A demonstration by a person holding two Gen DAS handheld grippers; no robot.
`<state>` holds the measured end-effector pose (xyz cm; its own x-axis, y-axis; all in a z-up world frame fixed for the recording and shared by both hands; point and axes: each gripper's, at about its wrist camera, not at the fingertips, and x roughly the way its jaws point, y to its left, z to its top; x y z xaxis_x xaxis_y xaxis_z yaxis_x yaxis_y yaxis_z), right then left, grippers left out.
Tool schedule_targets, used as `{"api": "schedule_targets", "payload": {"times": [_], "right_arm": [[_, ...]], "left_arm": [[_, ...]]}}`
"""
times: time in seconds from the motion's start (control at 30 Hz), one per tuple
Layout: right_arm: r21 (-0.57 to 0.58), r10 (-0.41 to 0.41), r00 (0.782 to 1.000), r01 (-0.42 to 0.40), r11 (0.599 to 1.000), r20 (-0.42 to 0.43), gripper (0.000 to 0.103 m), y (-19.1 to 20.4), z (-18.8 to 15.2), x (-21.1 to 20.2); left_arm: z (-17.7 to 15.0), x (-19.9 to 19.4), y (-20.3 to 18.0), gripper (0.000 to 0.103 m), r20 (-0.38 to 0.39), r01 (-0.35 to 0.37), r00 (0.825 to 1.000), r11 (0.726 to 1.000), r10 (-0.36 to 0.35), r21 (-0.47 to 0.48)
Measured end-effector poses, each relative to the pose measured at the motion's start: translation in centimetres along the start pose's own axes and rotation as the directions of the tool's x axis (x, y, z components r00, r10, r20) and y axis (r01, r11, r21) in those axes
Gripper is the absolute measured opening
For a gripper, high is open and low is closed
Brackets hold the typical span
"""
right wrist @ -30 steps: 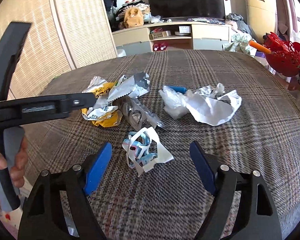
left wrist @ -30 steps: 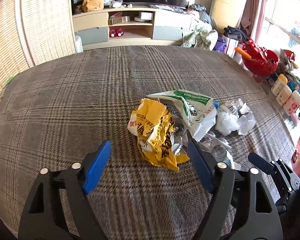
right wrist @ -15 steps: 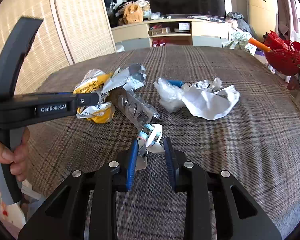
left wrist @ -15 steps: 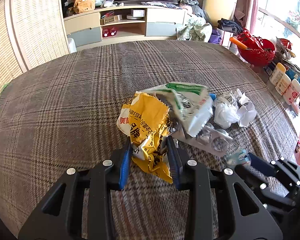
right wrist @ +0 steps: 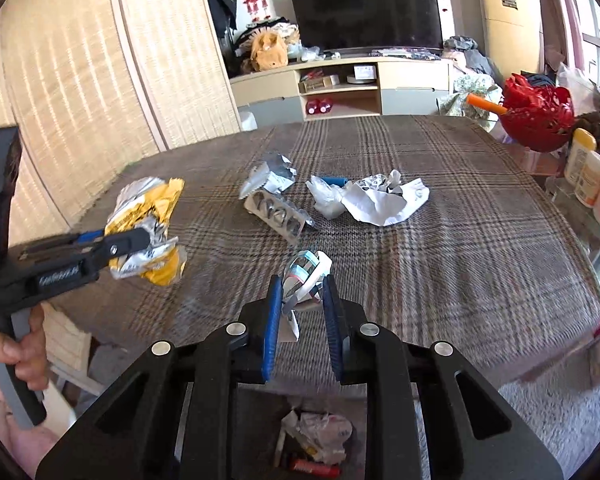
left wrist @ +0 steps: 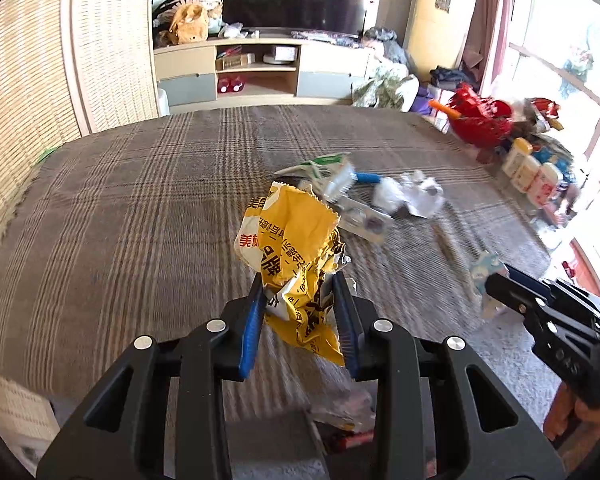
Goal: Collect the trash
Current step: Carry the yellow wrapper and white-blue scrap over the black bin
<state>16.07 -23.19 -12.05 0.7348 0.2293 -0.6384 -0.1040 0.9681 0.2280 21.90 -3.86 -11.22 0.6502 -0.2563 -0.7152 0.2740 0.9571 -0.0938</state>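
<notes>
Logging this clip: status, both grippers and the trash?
Left gripper shut on yellow wrapper, lifted. Right gripper just closed on blue-white scrap. Blister pack, white paper still on table. Nothing blocking.

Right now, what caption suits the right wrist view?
Right fingers pinch a blue-and-white wrapper above the plaid table; left holds a yellow packet.

Each fisheye view looks forward and downward along its own tool's two blue-padded fingers, close over the brown plaid-covered surface [left wrist: 148,208] toward the pale TV cabinet [right wrist: 340,84]. Both share the surface's scattered litter; the right view catches the left tool [right wrist: 140,240] at its left edge, the left view the right tool [left wrist: 496,280] at lower right.
</notes>
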Motion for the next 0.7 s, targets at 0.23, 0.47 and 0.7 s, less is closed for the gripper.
{"api": "schedule_targets", "payload": {"times": [0.23,0.47,0.7], "right_arm": [[0.017,-0.004,1.0,0.004,1.0,0.002,0.022,-0.2,-2.3,-3.8],[0.016,-0.015,0.998,0.016,1.0,-0.061,0.022,-0.5,-6.4,-4.7],[0.032,0.0,0.988,0.005,0.999,-0.153,0.022,-1.0,-9.9,-3.0]], "left_arm": [[-4.6,-4.1,-2.9,0.031,0.022,0.031,0.999,0.999,-0.031,0.015],[-9.8,-4.8,-5.2,0.031,-0.016,0.078,0.997,0.997,-0.077,0.01],[-14.9,-2.6,-6.4,0.031,-0.1,0.112,0.989,0.994,-0.112,-0.01]]}}
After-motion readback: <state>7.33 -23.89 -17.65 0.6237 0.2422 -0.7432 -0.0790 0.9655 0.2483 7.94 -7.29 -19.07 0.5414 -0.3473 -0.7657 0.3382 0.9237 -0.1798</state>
